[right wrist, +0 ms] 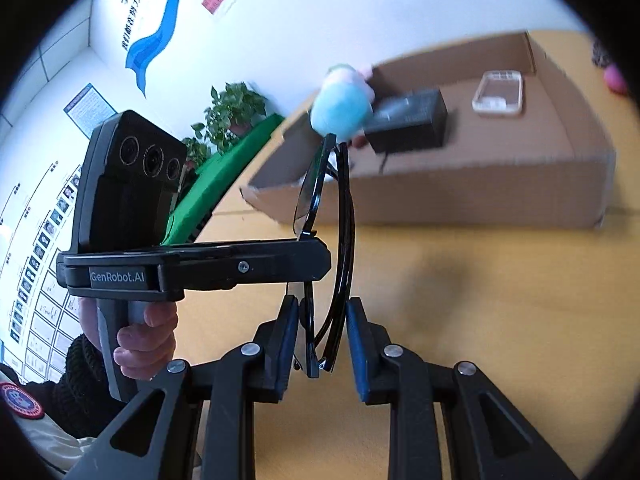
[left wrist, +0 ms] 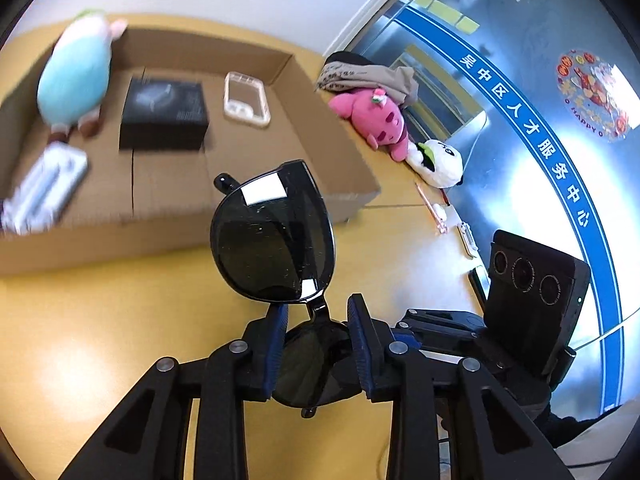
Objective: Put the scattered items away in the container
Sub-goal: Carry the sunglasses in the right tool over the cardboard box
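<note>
My shallow brown cardboard box (left wrist: 312, 92) has four things in it: one blue-and-white plush toy (left wrist: 76, 76), one black rectangular box (left wrist: 164, 114), one clear phone case (left wrist: 246, 98) and one white plastic pack (left wrist: 44, 190). The one pair of black folded sunglasses (left wrist: 276, 236) is up off the yellow table (left wrist: 100, 320), just short of the box. My left gripper (left wrist: 318, 344) is pinching its lower lens, while my right gripper (right wrist: 322, 344) sits narrowly apart around the frame, though I can't tell if those pads touch it.

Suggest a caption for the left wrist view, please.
Left gripper holds black sunglasses above the yellow table, cardboard box beyond.
</note>
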Demonstrator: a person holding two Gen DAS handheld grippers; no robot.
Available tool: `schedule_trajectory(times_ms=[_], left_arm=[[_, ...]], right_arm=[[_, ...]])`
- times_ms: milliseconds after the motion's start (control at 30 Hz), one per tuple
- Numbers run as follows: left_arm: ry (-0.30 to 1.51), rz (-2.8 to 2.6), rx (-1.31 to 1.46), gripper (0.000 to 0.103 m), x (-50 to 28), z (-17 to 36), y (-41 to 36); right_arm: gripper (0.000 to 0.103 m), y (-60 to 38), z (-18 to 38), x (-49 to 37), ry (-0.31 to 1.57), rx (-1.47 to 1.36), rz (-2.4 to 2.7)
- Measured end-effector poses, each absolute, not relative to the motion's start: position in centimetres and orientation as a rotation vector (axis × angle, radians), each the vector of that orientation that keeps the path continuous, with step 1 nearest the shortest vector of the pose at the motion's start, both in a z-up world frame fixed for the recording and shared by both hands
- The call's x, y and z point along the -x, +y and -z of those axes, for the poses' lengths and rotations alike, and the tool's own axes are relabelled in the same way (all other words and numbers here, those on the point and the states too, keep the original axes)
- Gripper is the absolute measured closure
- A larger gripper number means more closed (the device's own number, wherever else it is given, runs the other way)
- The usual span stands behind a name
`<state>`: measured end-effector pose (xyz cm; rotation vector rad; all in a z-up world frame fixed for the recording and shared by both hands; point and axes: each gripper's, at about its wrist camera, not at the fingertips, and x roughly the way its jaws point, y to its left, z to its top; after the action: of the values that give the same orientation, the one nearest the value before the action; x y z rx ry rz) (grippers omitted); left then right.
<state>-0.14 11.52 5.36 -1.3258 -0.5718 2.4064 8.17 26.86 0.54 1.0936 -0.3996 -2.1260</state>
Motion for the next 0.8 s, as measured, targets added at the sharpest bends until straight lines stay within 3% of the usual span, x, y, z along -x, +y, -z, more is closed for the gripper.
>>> schedule_trajectory(times_ms=[367, 400, 433, 800], left_arm=[[-0.431, -2.397, 1.272, 0.082, 5.6, -9.8, 11.6], [-0.418, -2.386, 1.289, 0.082, 6.5, -9.7, 11.7], [-0.407, -2.363, 1.307, 0.082, 7.4, -9.6, 11.9], [-0.472, -2.245, 1.418, 0.082, 15.6, -6.4, 11.9]], right_arm=[[0.081, 28.2, -4.8, -4.1, -0.384, -1.009, 2.206], [0.082, 28.4, -4.9, -3.6, -0.384, -1.010, 2.208], [0.097, 28.6, -5.1, -3.0, -0.390, -1.009, 2.198], [0.097, 30.2, -4.2, 5.2, -0.351, -1.124, 2.232]])
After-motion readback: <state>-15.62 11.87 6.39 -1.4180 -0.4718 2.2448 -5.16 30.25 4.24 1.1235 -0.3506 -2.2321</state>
